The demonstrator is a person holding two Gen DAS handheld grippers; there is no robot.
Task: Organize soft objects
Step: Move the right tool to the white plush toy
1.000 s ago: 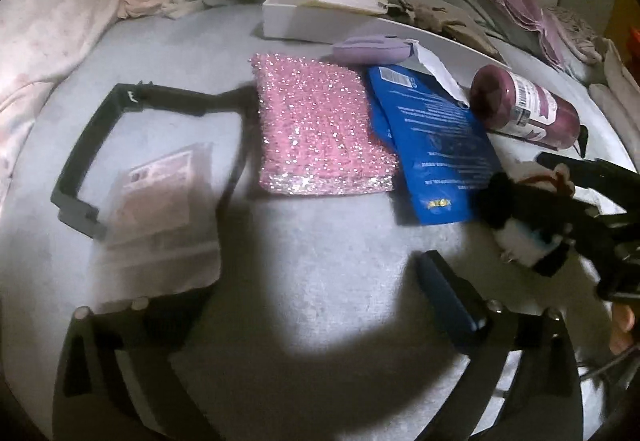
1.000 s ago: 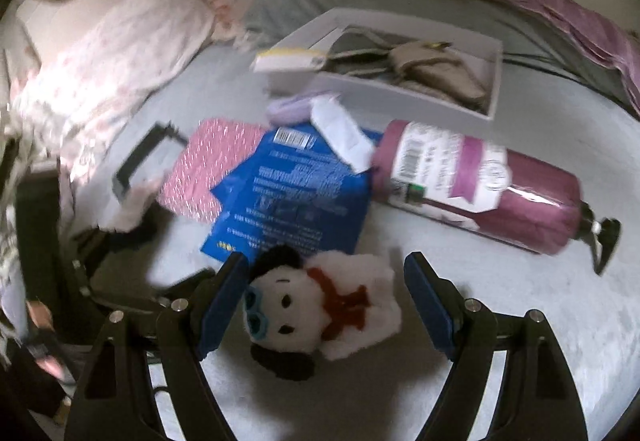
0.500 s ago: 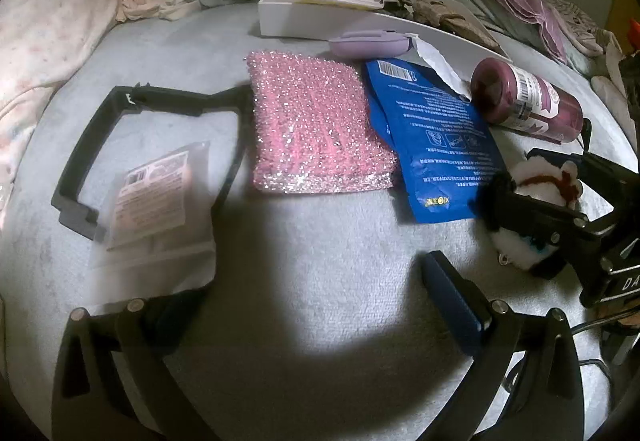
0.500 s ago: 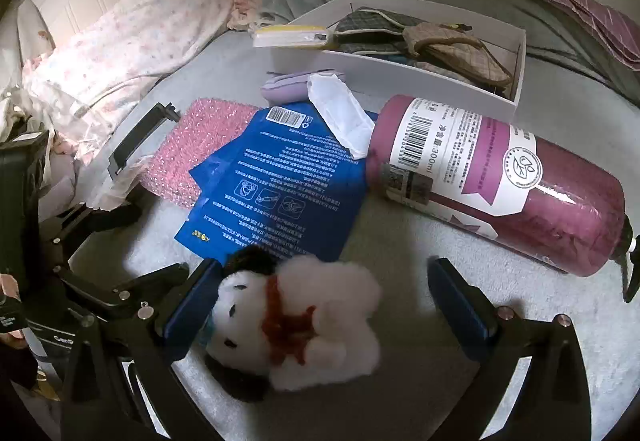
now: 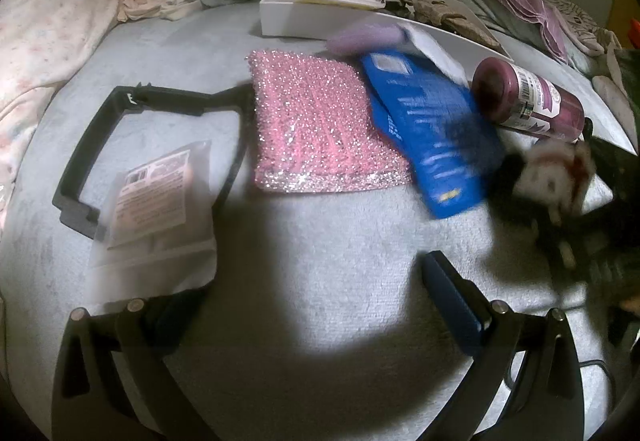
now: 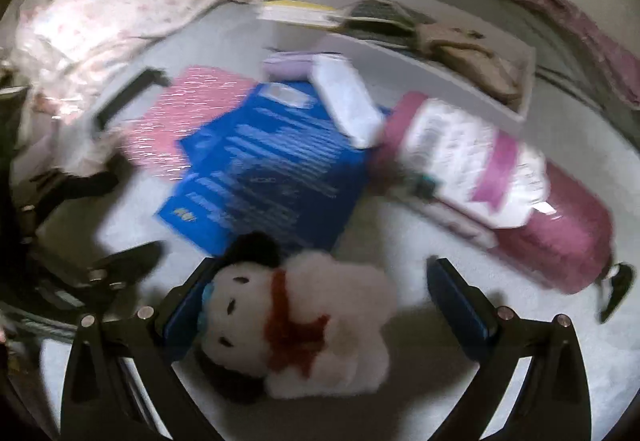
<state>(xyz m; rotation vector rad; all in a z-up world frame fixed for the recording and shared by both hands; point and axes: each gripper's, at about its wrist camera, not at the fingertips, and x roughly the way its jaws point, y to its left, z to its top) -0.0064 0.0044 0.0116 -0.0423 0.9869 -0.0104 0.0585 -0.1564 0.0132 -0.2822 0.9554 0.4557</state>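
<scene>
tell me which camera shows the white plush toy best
The right wrist view: the white plush toy fills the foreground between the open right hand-held gripper fingers, with face and red scarf readable. The left wrist view catches it only small and motion-blurred at the right edge, partly hidden by dark gripper parts.

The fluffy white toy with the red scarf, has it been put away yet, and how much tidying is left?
Not yet. Already in the white box: some cloth pieces and a notepad. In hand: the plush toy lies on the bed between the open fingers of the right tool, not gripped. Still left lying out: the pink sparkly pouch, the blue packet and the bottle. The left tool is open and empty.
</scene>
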